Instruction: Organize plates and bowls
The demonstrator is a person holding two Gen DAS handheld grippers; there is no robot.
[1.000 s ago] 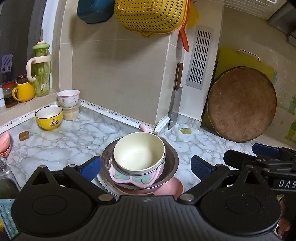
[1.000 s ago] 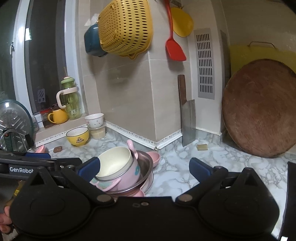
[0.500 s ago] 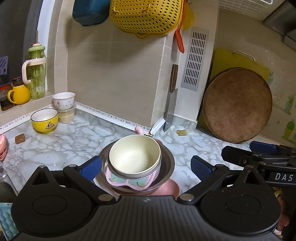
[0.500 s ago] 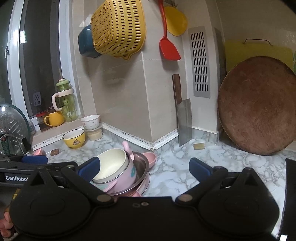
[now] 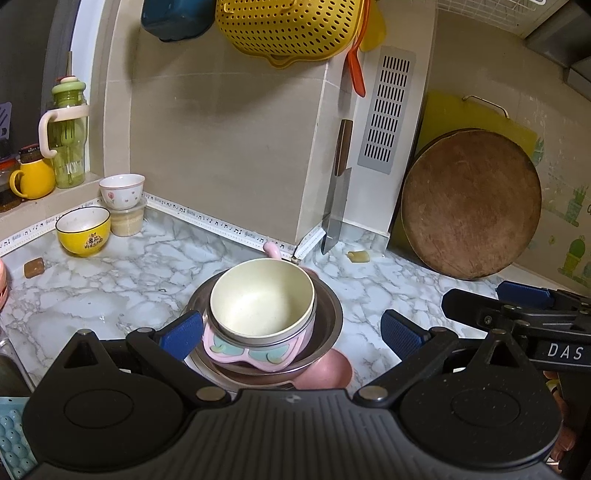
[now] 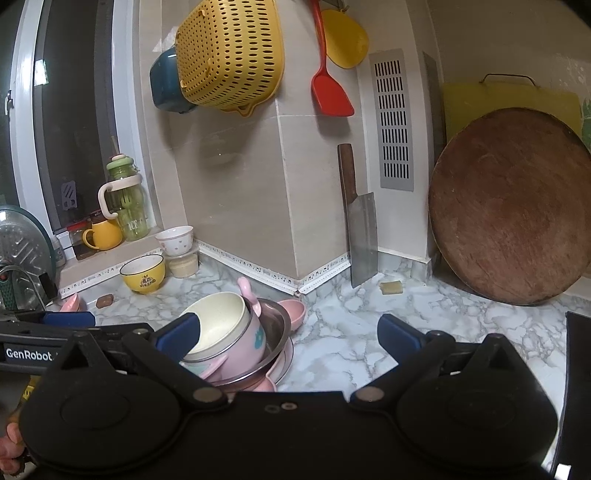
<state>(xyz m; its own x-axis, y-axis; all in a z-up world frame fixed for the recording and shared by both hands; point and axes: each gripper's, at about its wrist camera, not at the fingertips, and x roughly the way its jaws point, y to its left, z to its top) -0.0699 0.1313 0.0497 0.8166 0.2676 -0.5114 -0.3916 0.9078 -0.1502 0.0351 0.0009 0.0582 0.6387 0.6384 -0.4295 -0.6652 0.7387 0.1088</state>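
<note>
A stack of dishes sits on the marble counter: a cream bowl inside a pink eared bowl, inside a steel bowl, on a pink plate. The stack also shows in the right wrist view, with the cream bowl tilted. My left gripper is open, its fingers on either side of the stack. My right gripper is open, just right of the stack. A yellow bowl and a white bowl on a tub stand at the back left.
A cleaver and a round wooden board lean on the wall. A yellow colander and a red spatula hang above. A green bottle and a yellow mug stand on the sill.
Both grippers have drawn slightly nearer the stack, which sits a little lower and more central in the left view. Nothing was grasped or released.
</note>
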